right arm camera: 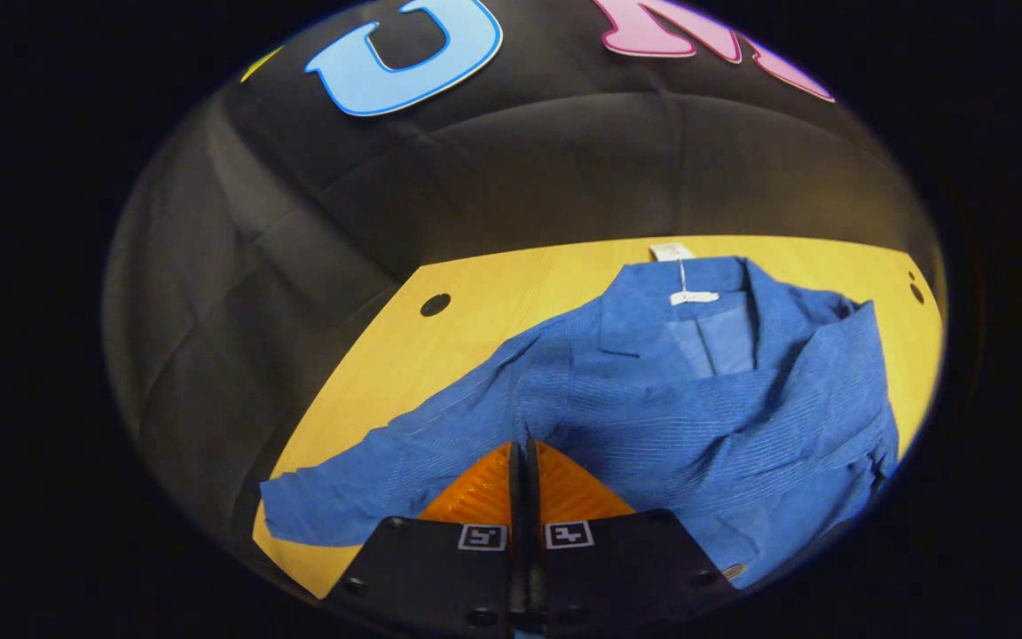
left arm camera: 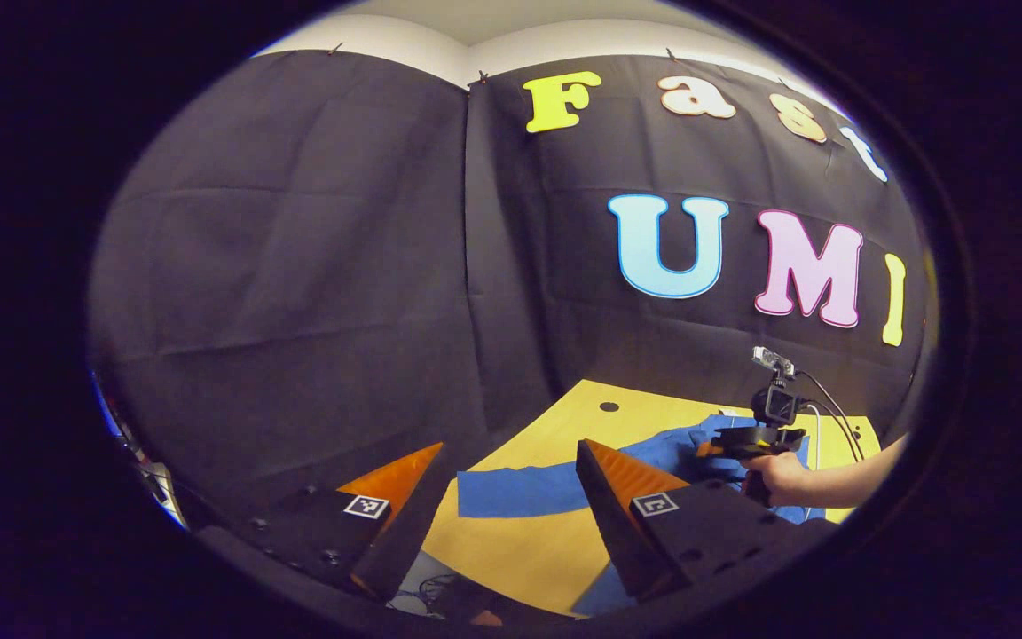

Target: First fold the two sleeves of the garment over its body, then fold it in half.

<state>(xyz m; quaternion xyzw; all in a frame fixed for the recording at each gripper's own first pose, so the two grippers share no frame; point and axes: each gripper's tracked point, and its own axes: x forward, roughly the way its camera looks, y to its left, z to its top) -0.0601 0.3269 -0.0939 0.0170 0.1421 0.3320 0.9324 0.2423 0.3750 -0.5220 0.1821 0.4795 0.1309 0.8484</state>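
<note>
We see the yellow table (right arm camera: 475, 302) carrying everything; places below are relative to it. Blue garment (right arm camera: 653, 399) lies spread on the table top, collar at the far edge, one sleeve (right arm camera: 369, 488) stretched out flat toward the near left corner, the other side bunched over the body. Left gripper (left arm camera: 511, 461) hangs above the table's near edge, fingers spread wide, nothing between them. Right gripper (right arm camera: 524, 453) sits low over the garment mid-table, fingers pressed together; we cannot tell whether cloth is caught between them. From the left gripper view, a hand (left arm camera: 782, 475) holds that right gripper over the blue cloth. Small white tag (right arm camera: 693, 297) hangs at the collar. Dark hole (right arm camera: 434, 304) in the table's far left corner.
</note>
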